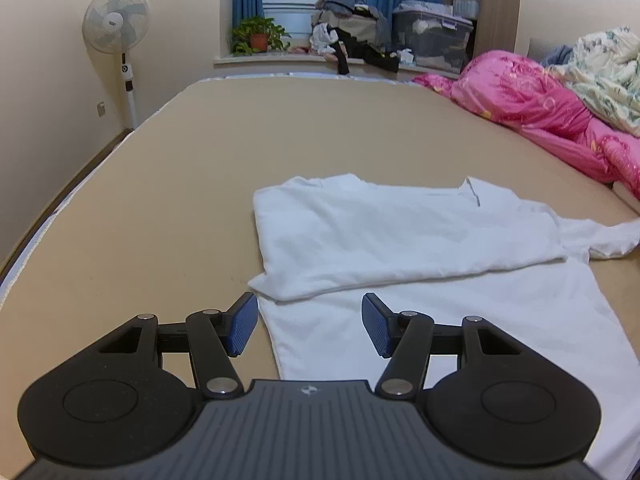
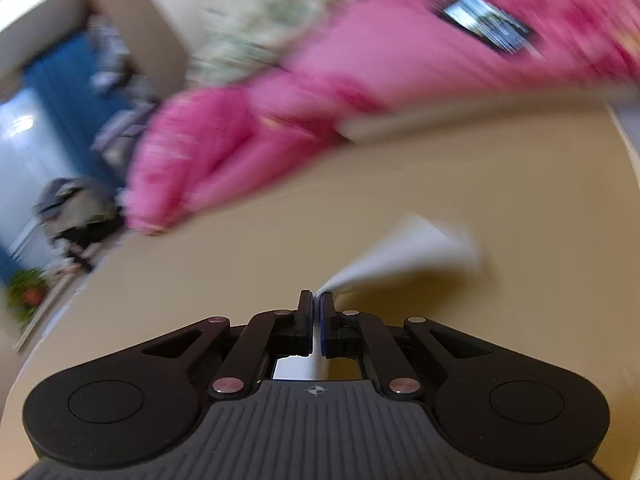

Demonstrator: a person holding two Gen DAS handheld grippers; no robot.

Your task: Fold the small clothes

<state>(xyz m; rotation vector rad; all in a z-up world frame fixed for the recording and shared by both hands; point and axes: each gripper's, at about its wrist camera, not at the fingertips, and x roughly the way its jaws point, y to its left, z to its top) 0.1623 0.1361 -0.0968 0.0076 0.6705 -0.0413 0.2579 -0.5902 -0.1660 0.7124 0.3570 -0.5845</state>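
Note:
A white T-shirt [image 1: 400,240] lies on the tan bed sheet [image 1: 180,200], its far side folded over toward me, one sleeve [image 1: 612,236] trailing at the right. My left gripper [image 1: 310,322] is open and empty, hovering just above the shirt's near left edge. In the blurred right wrist view my right gripper [image 2: 316,312] is shut on a piece of the white shirt fabric [image 2: 404,252], which sticks out ahead of the pads, lifted above the sheet [image 2: 480,184].
A pink quilt [image 1: 540,112] and a floral quilt [image 1: 600,76] are heaped along the right side of the bed; the pink quilt [image 2: 320,80] fills the right wrist view. A fan [image 1: 116,24] stands at the left wall. Clothes and bins crowd the windowsill [image 1: 360,32].

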